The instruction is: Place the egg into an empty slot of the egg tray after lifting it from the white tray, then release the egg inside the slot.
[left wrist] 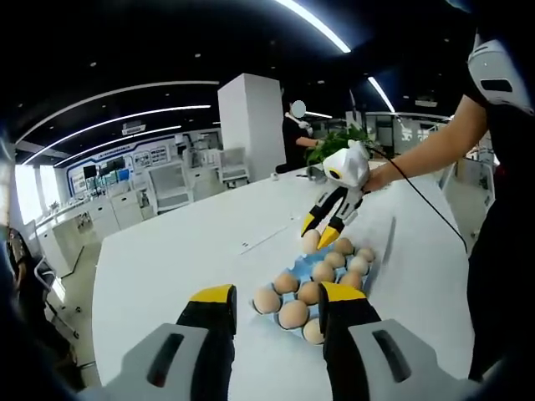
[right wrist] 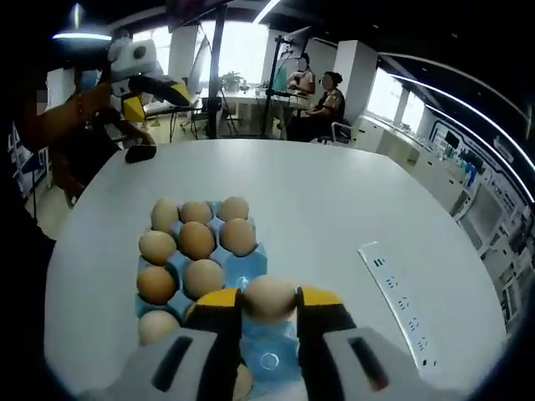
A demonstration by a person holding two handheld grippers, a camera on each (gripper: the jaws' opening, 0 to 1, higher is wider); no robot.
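While over egg tray — right gripper clamps egg.

White table, blue egg tray, perhaps power strip

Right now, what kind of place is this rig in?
Probably an open-plan office or lab. A big white table carries the blue egg tray, with a power strip on it; seated people work at desks behind, under strip ceiling lights.
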